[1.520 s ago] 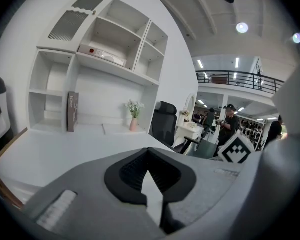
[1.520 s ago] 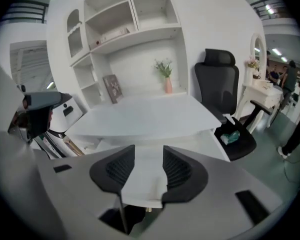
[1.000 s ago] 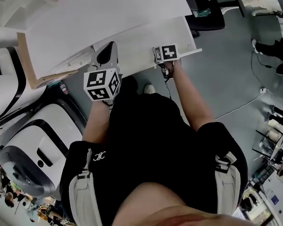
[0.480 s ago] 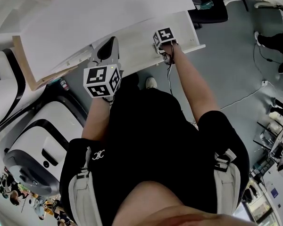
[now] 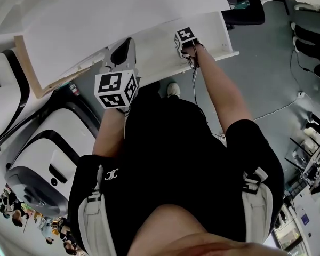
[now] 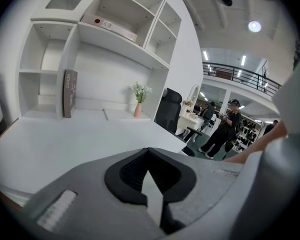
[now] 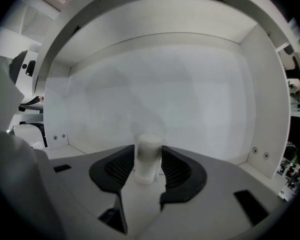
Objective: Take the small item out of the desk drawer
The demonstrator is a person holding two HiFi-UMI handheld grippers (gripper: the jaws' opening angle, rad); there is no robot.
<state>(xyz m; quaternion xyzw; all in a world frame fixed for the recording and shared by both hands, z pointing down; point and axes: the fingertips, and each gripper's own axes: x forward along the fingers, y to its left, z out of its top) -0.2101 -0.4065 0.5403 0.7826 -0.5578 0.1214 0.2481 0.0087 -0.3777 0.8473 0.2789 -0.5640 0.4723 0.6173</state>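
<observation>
1. One small white cylinder (image 7: 148,156) stands upright, dead centre between the jaws of the right gripper (image 7: 148,170), inside the open desk drawer (image 7: 155,84). Its long axis is vertical, square to the closing direction.
2. Right jaws are clamped on it, one pad on each side. Drawer back wall is straight ahead. Can't tell whether its base is off the drawer floor.
3. Left gripper (image 6: 149,179) is clenched and empty, up over the desk top (image 6: 65,139). Right is the working side.
4. Next, my read: lift, then draw back toward the person, clear of the drawer front.

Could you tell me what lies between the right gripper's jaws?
A small white cylinder, upright inside the drawer, with the right gripper closed on it; the right gripper view shows this.
</observation>
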